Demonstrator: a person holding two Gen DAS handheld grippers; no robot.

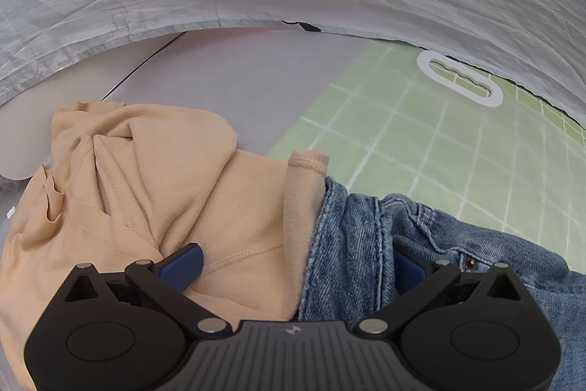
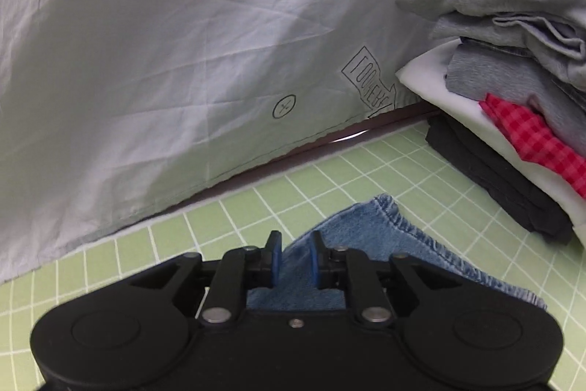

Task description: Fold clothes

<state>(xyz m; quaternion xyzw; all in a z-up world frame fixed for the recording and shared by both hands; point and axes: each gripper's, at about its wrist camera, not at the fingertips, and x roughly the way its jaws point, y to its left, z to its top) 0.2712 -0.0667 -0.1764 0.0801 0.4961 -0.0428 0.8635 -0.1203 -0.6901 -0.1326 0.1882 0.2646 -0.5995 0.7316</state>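
Your right gripper [image 2: 295, 259] has its jaws clenched on a hem of the jeans [image 2: 366, 244], thick stitched denim lying on the green gridded mat [image 2: 256, 207] over the worktop, likely so you can carry that end across for a fold. Your left gripper [image 1: 293, 266] hovers with jaws released wide over the jeans' waistband, beside a soft, crumpled tan sweatshirt [image 1: 146, 193]. A stack of folded clothes [image 2: 512, 105] sits far right, kept clear of the folding space

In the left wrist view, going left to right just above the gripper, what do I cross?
Tan sweatshirt → its upright cuff → blue jeans → green grid mat.
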